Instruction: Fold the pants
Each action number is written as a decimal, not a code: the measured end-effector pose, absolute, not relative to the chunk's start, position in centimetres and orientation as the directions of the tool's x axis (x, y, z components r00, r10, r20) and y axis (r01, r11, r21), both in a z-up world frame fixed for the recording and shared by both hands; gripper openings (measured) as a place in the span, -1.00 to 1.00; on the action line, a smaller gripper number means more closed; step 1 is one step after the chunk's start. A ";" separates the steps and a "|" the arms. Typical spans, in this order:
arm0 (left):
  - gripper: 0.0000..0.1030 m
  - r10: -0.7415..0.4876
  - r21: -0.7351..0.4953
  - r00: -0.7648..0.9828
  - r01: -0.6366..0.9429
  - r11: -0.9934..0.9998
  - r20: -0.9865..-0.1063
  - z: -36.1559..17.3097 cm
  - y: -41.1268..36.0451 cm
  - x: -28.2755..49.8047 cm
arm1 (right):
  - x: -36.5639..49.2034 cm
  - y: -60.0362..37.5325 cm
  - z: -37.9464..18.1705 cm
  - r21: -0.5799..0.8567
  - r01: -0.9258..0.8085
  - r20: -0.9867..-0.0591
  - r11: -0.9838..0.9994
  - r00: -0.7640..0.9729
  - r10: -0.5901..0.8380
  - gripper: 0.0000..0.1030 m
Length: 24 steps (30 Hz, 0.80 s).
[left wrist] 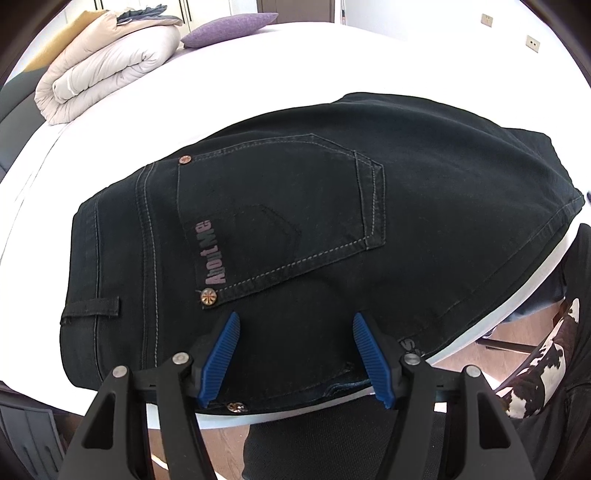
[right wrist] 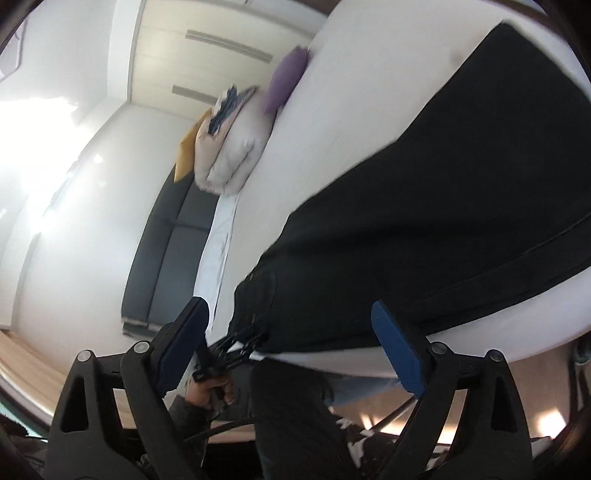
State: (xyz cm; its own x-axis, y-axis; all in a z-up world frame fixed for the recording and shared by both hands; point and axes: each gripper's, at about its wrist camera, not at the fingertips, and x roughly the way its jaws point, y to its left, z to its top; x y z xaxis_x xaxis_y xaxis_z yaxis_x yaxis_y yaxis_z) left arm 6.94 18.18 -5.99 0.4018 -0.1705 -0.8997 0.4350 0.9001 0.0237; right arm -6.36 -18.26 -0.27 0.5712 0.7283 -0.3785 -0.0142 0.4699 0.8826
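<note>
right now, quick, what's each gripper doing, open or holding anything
Left gripper: open, empty, poised over the near edge of the black pants.
Right gripper: open, holding nothing, off the bed edge.

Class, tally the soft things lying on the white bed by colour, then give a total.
Black: 1, the pants
Purple: 1, the pillow
Beige: 1, the duvet
Total: 3
</note>
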 end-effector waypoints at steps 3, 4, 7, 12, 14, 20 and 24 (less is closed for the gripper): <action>0.30 -0.174 0.020 0.406 0.430 0.903 -0.897 -6.1 18.2 7.0 | -3.7 -14.1 -2.4 0.903 0.003 -0.380 0.429 0.471 0.796 0.69; 0.31 -0.176 0.018 0.408 0.429 0.903 -0.896 -6.2 18.3 6.8 | -3.1 -13.6 -3.4 0.921 0.020 -0.355 0.389 0.452 0.818 0.63; 0.31 -0.184 0.009 0.409 0.427 0.904 -0.894 -6.3 18.6 6.6 | -1.4 -11.9 -5.7 0.955 0.073 -0.293 0.288 0.401 0.868 0.34; 0.32 -0.192 0.001 0.403 0.431 0.902 -0.895 -6.3 19.6 7.1 | -1.5 -8.4 -9.7 0.948 0.148 -0.315 0.280 0.336 0.888 0.08; 0.33 -0.190 0.002 0.402 0.431 0.902 -0.896 -6.3 19.4 7.2 | -1.8 -7.8 -11.3 0.943 0.187 -0.322 0.275 0.317 0.892 0.08; 0.33 -0.190 0.001 0.401 0.430 0.903 -0.896 -6.4 19.2 7.3 | -1.9 -6.6 -13.4 0.940 0.218 -0.325 0.263 0.341 0.882 0.08; 0.34 -0.190 0.000 0.400 0.430 0.903 -0.896 -6.4 19.2 7.4 | -3.8 -8.2 -14.8 0.939 0.248 -0.318 0.237 0.371 0.873 0.06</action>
